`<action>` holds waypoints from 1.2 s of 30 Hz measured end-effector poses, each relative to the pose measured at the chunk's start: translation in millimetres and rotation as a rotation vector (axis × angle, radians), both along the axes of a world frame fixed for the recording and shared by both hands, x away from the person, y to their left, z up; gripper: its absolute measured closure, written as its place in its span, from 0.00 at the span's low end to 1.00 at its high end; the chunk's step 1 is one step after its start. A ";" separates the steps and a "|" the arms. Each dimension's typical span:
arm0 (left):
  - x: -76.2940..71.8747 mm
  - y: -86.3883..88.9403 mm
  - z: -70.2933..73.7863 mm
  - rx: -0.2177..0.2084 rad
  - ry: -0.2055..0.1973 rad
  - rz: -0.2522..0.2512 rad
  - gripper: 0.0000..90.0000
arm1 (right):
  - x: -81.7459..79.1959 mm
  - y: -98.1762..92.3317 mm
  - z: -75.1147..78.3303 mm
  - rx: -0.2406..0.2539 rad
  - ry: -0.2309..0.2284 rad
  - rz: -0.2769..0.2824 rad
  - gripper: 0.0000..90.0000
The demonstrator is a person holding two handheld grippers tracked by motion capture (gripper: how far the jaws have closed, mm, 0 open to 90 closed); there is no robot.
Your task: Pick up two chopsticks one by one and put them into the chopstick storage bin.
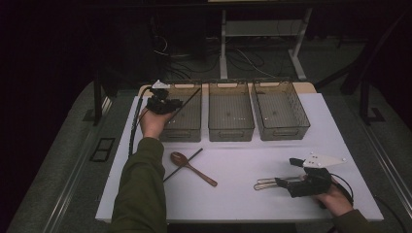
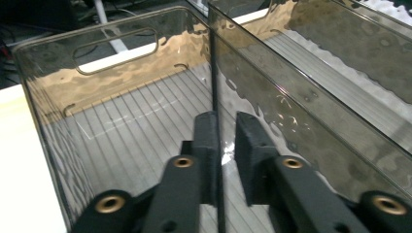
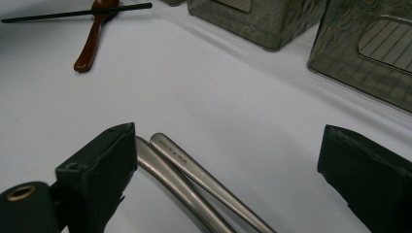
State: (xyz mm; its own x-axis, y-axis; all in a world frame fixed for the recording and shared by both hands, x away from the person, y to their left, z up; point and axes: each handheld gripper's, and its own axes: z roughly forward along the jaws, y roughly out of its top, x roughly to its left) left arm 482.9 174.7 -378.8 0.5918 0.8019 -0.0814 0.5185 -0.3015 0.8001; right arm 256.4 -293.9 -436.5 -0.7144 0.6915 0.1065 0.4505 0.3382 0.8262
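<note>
Dark floor and tangled cables are lying beyond the far end of the white table you are working at, its smooth matte top holding three smoky translucent plastic bins with ribbed floors and cut-out handles. Your left gripper is hovering over the leftmost bin, its jaws standing slightly apart with a thin black chopstick running up between them; the rod is lying against the left pad, and you cannot tell whether the right pad is touching it. That chopstick is slanting across the bin toward its far right corner. Middle bin and right bin are sitting to that gripper's right, with nothing visible inside them. Your right gripper is resting low on the table with its jaws spread wide around two brushed-metal utensil handles, rounded and satin-finished, lying side by side just against its left pad. Well ahead of that gripper, a glossy brown wooden spoon is lying crossed under a second black chopstick.
</note>
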 end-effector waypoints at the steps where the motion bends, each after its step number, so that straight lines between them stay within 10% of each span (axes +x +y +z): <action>1: -0.3 -0.1 0.4 -0.001 -0.002 0.000 0.84 | -0.1 -0.1 0.1 0.001 0.000 0.000 0.07; 36: -79.8 1.6 25.7 -0.047 -0.008 -0.140 0.50 | -0.9 1.0 -0.4 -0.008 -0.002 -0.004 0.07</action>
State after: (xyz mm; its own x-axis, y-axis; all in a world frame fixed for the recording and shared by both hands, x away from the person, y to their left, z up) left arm 403.1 176.3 -353.0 0.6988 0.7066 -0.1115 0.4674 -0.3329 0.8190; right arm 255.5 -292.9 -436.9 -0.7117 0.6954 0.0997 0.4507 0.3430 0.8241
